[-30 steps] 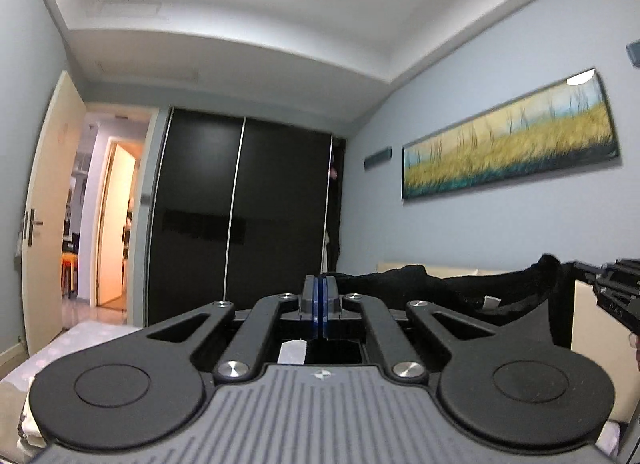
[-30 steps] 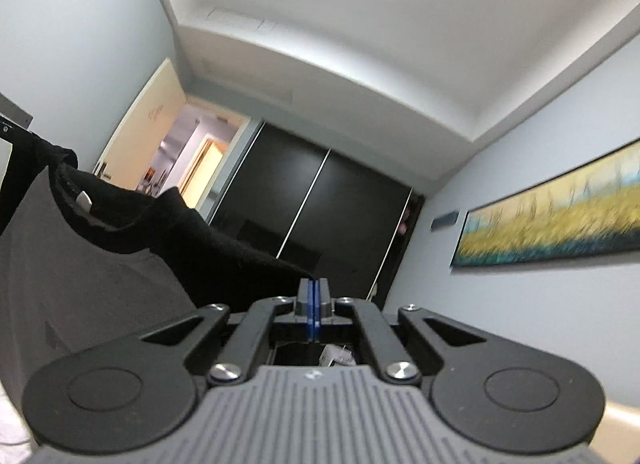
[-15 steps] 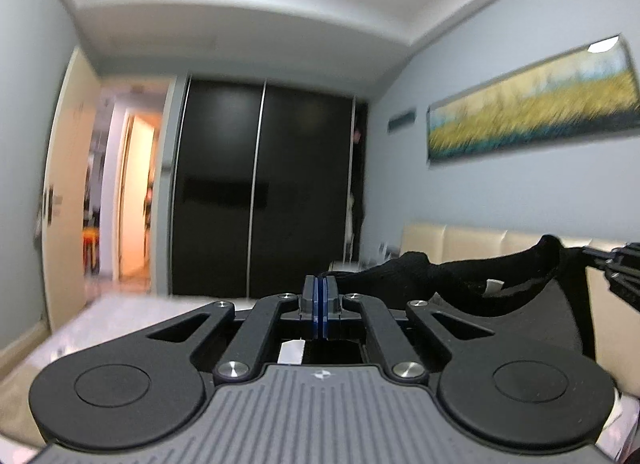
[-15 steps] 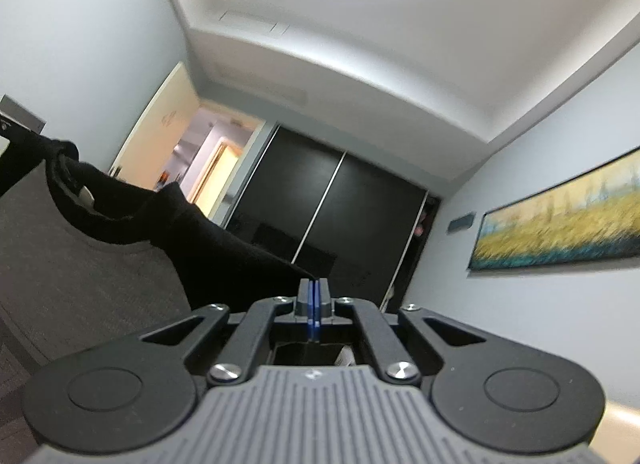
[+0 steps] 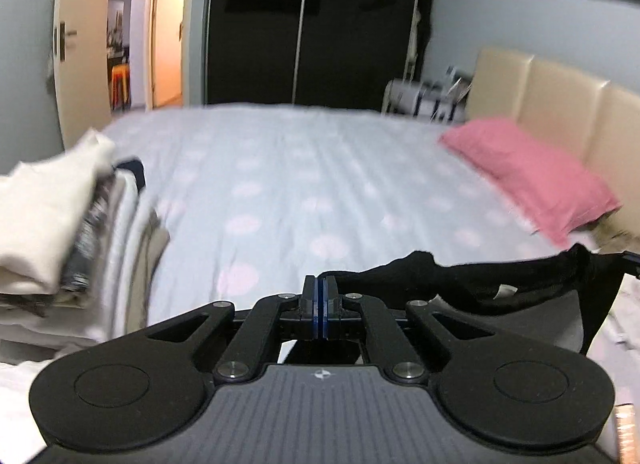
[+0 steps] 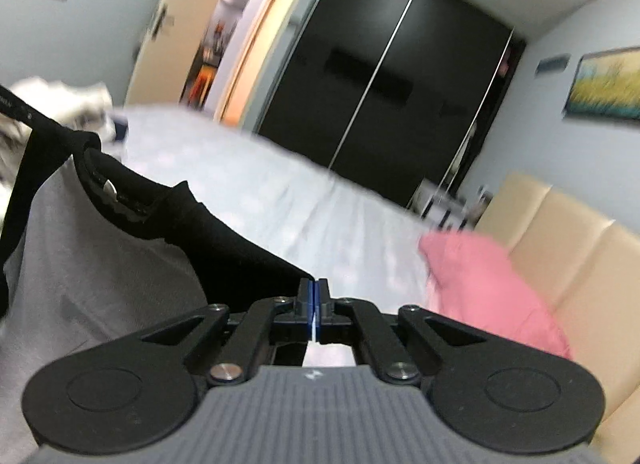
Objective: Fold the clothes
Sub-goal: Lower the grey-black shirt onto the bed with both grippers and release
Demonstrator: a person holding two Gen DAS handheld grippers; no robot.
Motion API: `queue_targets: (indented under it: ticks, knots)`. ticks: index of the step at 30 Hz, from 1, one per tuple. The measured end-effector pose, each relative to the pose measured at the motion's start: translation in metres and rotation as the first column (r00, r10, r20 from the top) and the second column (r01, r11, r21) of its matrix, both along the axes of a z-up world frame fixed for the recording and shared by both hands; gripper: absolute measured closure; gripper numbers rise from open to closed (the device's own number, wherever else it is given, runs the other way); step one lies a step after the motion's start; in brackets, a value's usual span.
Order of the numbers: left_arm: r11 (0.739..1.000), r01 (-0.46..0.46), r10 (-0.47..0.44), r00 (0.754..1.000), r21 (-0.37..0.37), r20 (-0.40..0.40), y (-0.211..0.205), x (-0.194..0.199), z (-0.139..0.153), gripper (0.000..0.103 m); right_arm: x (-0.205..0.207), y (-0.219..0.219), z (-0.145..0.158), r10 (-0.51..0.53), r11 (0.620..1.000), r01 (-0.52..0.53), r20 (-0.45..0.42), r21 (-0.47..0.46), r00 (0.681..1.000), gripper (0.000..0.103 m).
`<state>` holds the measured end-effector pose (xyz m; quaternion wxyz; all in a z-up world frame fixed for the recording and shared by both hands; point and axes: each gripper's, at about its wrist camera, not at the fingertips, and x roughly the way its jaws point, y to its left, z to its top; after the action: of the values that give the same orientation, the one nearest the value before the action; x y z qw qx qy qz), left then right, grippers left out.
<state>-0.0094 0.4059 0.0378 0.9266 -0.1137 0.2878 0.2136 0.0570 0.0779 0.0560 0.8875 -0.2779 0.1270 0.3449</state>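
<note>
Your left gripper (image 5: 320,298) and right gripper (image 6: 314,300): jaws clamped on black T-shirt (image 6: 132,192) shoulders. Shirt spans between your hands, collar edge level, body hanging. Bedsheet (image 5: 304,184) lies ahead, below; folded stack (image 5: 44,224) on your left.

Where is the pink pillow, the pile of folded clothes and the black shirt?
pink pillow (image 5: 528,172): left wrist view, middle of its top face.
pile of folded clothes (image 5: 44,224): left wrist view, the cream piece on top.
black shirt (image 6: 224,240): right wrist view, the black sleeve by the right claw.
</note>
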Motion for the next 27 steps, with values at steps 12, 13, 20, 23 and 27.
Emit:
queue_targets:
  ticks: [12, 13, 20, 23, 27]
  knots:
    - [0.999, 0.018, -0.025, 0.969, -0.029, -0.245, 0.043, 0.095, -0.134, 0.103, 0.147, 0.093, -0.145, -0.070, 0.982, 0.029, -0.214, -0.187, 0.974, 0.102]
    - [0.999, 0.022, -0.031, 0.966, -0.036, -0.256, 0.043, 0.098, -0.143, 0.103, 0.156, 0.095, -0.155, -0.077, 0.980, 0.030, -0.235, -0.196, 0.969, 0.102]
    - [0.994, 0.015, -0.048, 0.949, -0.105, -0.312, 0.049, 0.095, -0.174, 0.097, 0.172, 0.098, -0.203, -0.107, 0.974, 0.025, -0.359, -0.227, 0.927, 0.100]
    - [0.995, 0.009, -0.038, 0.952, -0.096, -0.305, 0.047, 0.080, -0.159, 0.082, 0.175, 0.093, -0.200, -0.126, 0.973, 0.041, -0.378, -0.226, 0.917, 0.085]
    - [0.998, 0.036, -0.052, 0.951, -0.060, -0.305, 0.039, 0.046, -0.126, 0.079, 0.167, 0.067, -0.164, -0.136, 0.980, 0.065, -0.396, -0.187, 0.908, 0.071]
